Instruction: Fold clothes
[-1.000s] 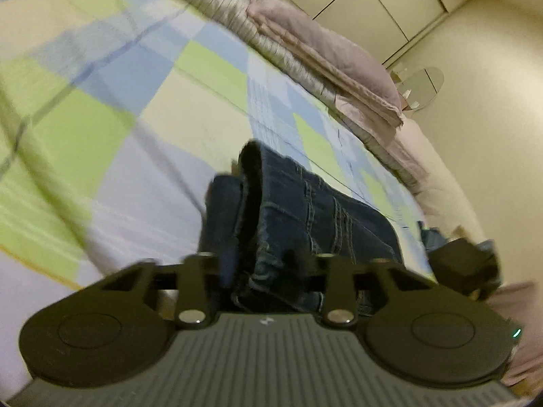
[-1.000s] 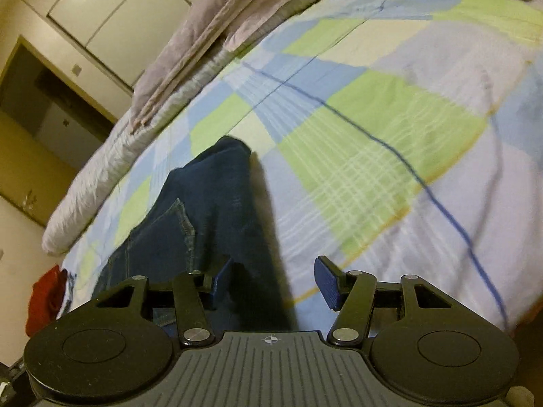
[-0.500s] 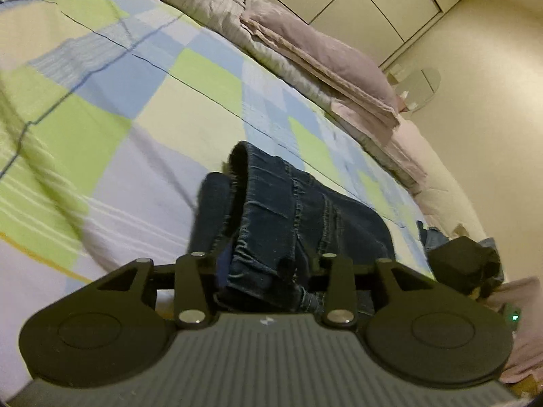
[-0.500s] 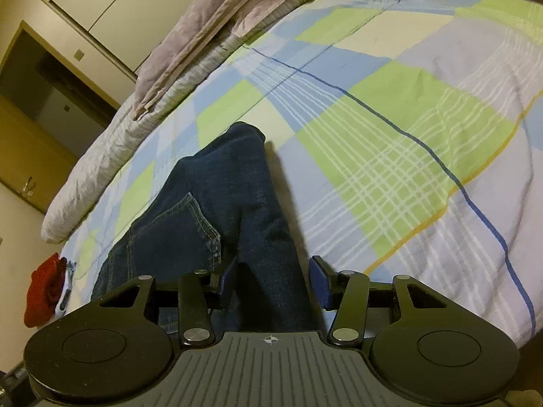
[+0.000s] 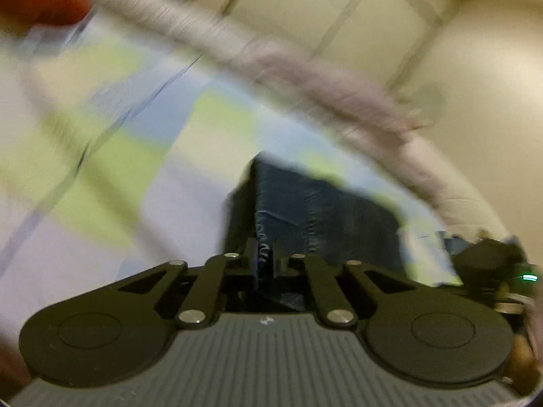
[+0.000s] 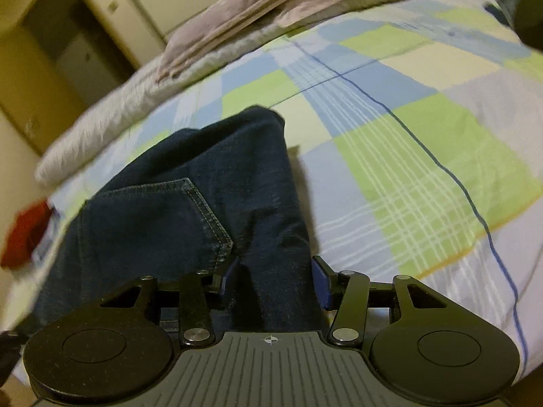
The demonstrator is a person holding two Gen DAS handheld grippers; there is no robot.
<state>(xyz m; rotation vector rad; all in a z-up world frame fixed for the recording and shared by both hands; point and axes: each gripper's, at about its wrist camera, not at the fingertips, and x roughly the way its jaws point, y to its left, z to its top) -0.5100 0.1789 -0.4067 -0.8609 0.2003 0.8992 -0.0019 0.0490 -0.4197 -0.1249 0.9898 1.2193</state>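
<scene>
Jeans [image 6: 190,210] lie on the checked bedspread [image 6: 424,156], long axis running away from both tools. Left gripper [image 5: 266,257] is clamped on denim; right gripper [image 6: 273,279] stands apart, straddling a fold.

Two fisheye views, each looking forward from a handheld gripper, low and close over a bed with a checked bedsheet [image 6: 424,142]. Dark jeans [image 6: 217,183] are the landmark. The left wrist view, badly blurred, faces along the jeans [image 5: 322,203] toward pale cupboards. The right wrist view looks over them toward a doorway. Both share jeans, sheet and folded bedding [image 6: 237,3].
</scene>
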